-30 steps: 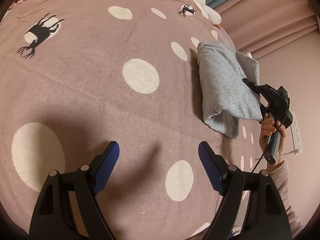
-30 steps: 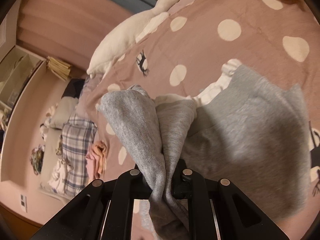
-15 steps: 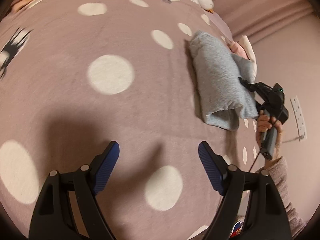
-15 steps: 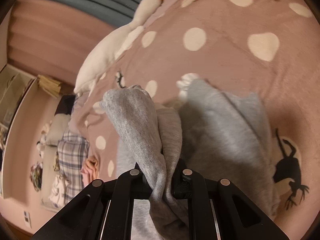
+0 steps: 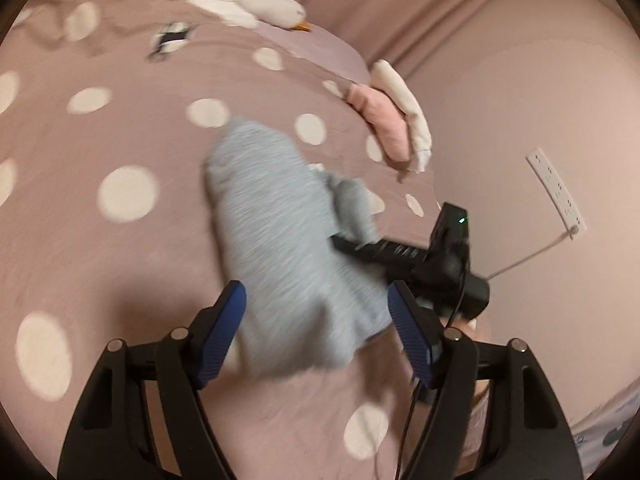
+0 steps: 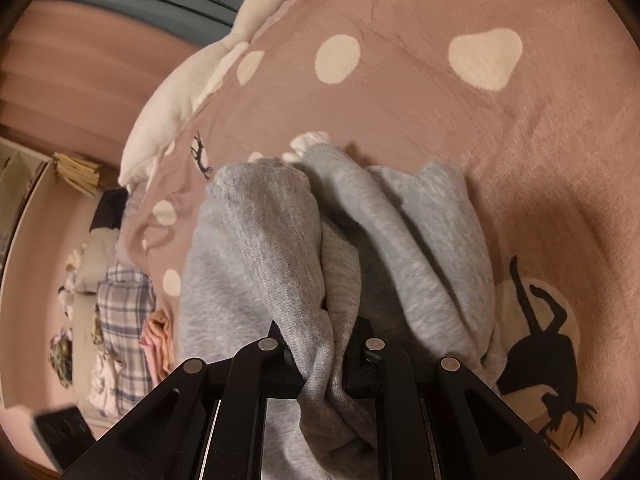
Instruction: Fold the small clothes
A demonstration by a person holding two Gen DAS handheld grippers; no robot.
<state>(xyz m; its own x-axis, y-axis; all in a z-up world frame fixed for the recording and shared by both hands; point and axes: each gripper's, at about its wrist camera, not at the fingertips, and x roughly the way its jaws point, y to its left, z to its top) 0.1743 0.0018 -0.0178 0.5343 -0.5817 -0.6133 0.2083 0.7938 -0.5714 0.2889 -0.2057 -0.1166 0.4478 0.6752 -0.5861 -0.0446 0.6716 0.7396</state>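
**A:** What lies under the tongs?

**B:** A wide mauve bedspread [image 5: 132,240] with pale spots, reaching well ahead of both tools. At its far edge, well beyond both sets of tips, a long white plush goose [image 6: 188,92] stretches out.

**A:** And the garment being folded?

**B:** A small grey garment [image 5: 280,248], soft knit, already bundled lengthwise. It lies on the spread straight ahead of the left gripper [image 5: 316,316], its near end between the two blue pads. This view is blurred, so I cannot tell whether either pad touches it.

**A:** How do the tongs stand?

**B:** The left ones are spread and narrowing, with nothing gripped as far as I can see. The right gripper [image 6: 326,364] is pressed together, pinching a bunched fold of the grey cloth, which rises ahead of its tips and drapes down on both sides.

**A:** How should this step be done well?

**B:** I judge the left tongs should take a thin edge of the near end, not the whole thick roll. The right should keep its pinch low, so both ends travel together and the layers stay aligned.
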